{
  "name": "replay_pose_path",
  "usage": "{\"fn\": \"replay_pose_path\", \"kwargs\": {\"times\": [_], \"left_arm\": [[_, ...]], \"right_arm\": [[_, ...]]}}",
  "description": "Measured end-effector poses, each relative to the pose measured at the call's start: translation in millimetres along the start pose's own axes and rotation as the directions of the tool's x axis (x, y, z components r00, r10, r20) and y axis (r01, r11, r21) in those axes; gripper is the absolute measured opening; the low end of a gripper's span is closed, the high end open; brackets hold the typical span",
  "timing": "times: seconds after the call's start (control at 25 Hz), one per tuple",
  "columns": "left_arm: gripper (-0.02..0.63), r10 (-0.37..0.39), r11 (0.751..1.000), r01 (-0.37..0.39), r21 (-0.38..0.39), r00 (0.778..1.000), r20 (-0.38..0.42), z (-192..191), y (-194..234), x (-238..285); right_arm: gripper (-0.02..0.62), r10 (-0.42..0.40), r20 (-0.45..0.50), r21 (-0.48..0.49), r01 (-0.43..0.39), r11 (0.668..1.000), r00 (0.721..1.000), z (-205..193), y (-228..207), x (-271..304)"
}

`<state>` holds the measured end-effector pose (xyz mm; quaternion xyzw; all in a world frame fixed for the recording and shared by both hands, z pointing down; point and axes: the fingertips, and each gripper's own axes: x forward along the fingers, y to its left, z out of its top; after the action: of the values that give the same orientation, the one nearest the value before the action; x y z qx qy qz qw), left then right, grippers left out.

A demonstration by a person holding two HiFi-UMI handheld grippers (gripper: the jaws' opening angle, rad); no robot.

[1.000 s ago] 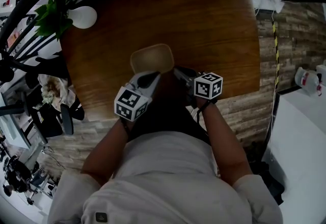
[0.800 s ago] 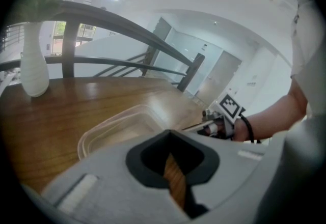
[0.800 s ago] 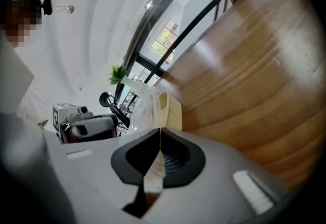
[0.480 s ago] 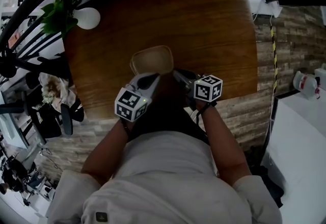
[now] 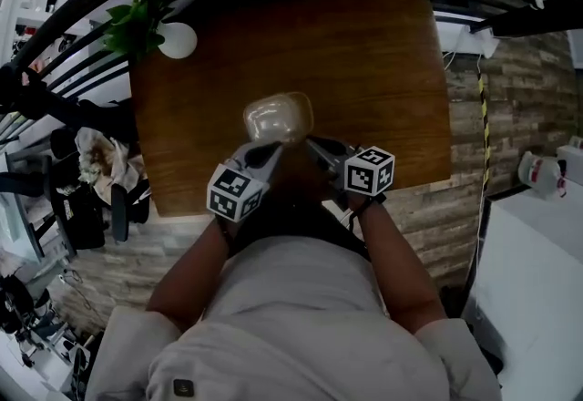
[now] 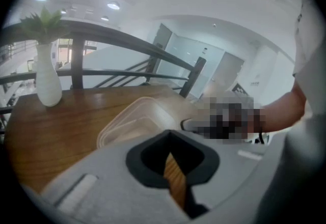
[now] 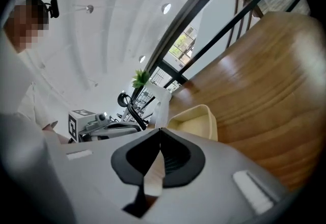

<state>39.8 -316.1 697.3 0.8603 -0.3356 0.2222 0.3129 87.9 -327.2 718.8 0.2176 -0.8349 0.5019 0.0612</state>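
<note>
tub [image 5: 278, 117] sits on the table [image 5: 373, 71] near its front edge, much as a second ago. left gripper [image 5: 271, 149] and right gripper [image 5: 314, 144] stay just short of it, fingers clenched on nothing; only the view has shifted.

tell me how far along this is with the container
Done: nothing visible; the clear container sits empty on the wooden table. In hand: the left hand-held gripper and right hand-held gripper point at it, jaws together, holding nothing. Left: likely everything, starting with gripping the container.
</note>
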Motion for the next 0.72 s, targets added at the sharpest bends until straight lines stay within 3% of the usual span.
{"fn": "replay_pose_path", "kwargs": {"times": [0.4,0.72], "left_arm": [[0.003,0.075,0.997,-0.077,0.018,0.993,0.09,28.8,-26.7,-41.8],[0.003,0.115,0.991,-0.127,0.046,0.972,0.203,70.6,-64.8,-74.1]], "right_arm": [[0.008,0.054,0.018,-0.126,-0.051,0.991,0.998,26.8,62.2,-29.0],[0.008,0.05,0.025,-0.293,-0.041,0.955,0.998,48.4,115.9,-69.4]]}}
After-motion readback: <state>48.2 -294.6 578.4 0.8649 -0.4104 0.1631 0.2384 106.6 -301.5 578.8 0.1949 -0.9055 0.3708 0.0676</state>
